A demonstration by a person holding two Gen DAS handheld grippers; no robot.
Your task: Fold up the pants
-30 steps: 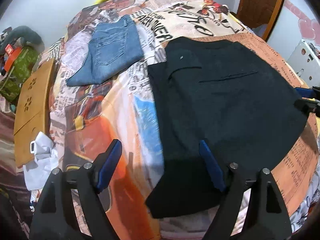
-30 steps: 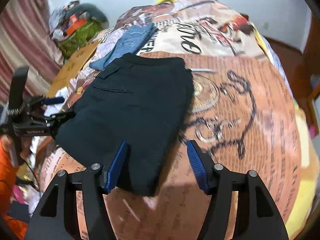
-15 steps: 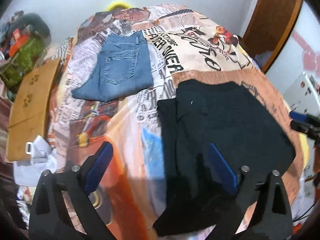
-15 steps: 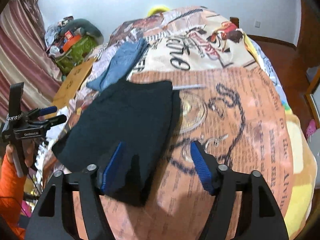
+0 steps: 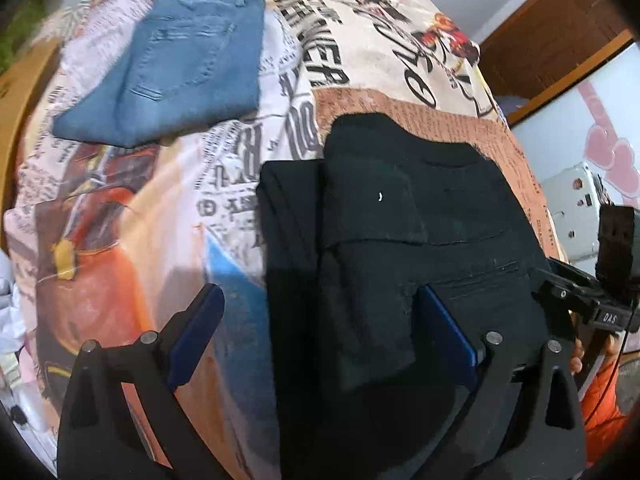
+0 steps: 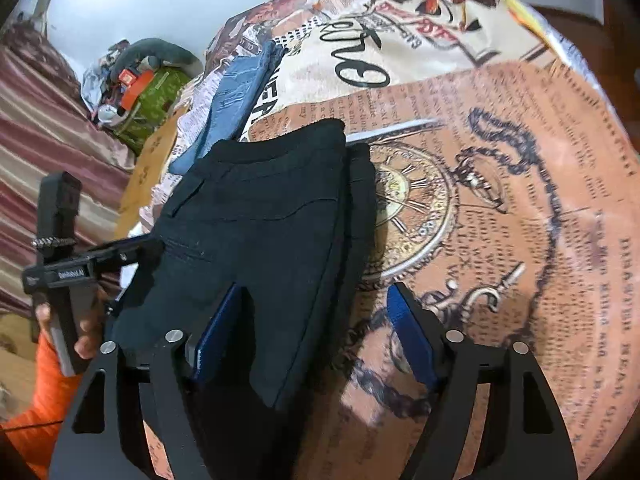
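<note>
1. The black pants (image 5: 400, 248) lie folded on the bed (image 5: 168, 216), centre right of the frame; the left hand-held gripper (image 5: 316, 320) stands wide and empty, and could pinch 1 layer only
2. The right hand-held gripper (image 6: 312, 320), jaws opening over the pants' near edge, holds nothing; it may snag the bedcover and drag the fold askew

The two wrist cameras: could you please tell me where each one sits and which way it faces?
Left wrist: on the left tongs, angled down at the black pants and jeans on the bed; its own open fingers show.
Right wrist: on the right tongs, jaws opening, over the pants' other edge; an orange sleeve shows.
Shared: pants, jeans, each other's tongs.
</note>
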